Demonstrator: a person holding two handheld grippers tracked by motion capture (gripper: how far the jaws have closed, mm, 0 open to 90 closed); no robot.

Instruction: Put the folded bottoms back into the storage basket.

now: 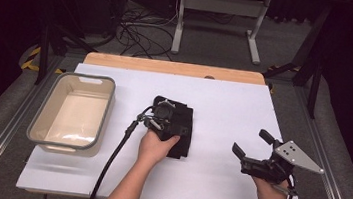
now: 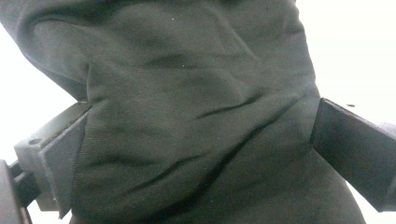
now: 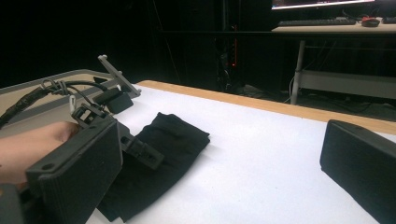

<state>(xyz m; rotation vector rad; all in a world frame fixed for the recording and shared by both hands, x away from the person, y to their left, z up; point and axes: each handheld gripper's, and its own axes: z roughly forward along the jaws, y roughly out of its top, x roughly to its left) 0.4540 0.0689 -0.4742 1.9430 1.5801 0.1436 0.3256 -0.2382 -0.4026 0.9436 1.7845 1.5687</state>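
I count one black folded cloth (image 1: 181,130), lying at the middle of the white counter (image 1: 234,106). My left hand-held gripper (image 1: 165,118) presses down on it; in the left gripper view its jaws stand wide apart with the cloth (image 2: 196,116) bunched between them, not clamped. My right hand-held gripper (image 1: 254,151) hovers well apart to the right, jaws spread and empty. One grey-rimmed tub (image 1: 73,113) sits at the counter's left, clear of both tools. One cable (image 1: 112,157) trails from the left tool.
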